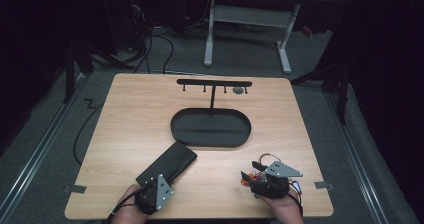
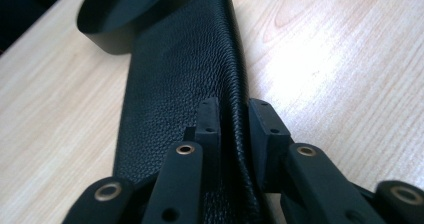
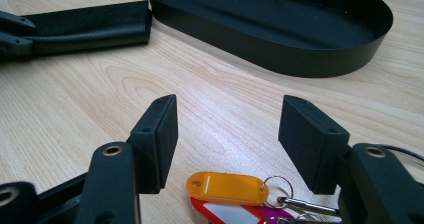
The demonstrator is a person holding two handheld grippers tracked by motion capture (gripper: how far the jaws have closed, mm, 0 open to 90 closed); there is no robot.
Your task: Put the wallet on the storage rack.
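A long black leather case [image 1: 170, 163] lies at an angle on the wooden table [image 1: 130, 119], its far end close to a black oval tray [image 1: 211, 139]. My left gripper [image 1: 151, 185] is shut on the near end of the case [image 2: 185, 69], with its jaws pinching the raised right edge [image 2: 234, 119]. My right gripper [image 1: 250, 176] stands open near the table's front right. A key bunch with an orange tag [image 3: 227, 188] and a red tag [image 3: 230, 215] lies just below its open jaws [image 3: 232, 124], which are not touching it.
A black T-shaped hook stand [image 1: 214, 84] rises from the tray's [image 3: 320, 59] back rim. A small grey disc [image 1: 239, 90] sits on the table behind it. Bare wood lies between the case [image 3: 90, 28] and the keys [image 1: 245, 180]. The table's front edge runs just under both hands.
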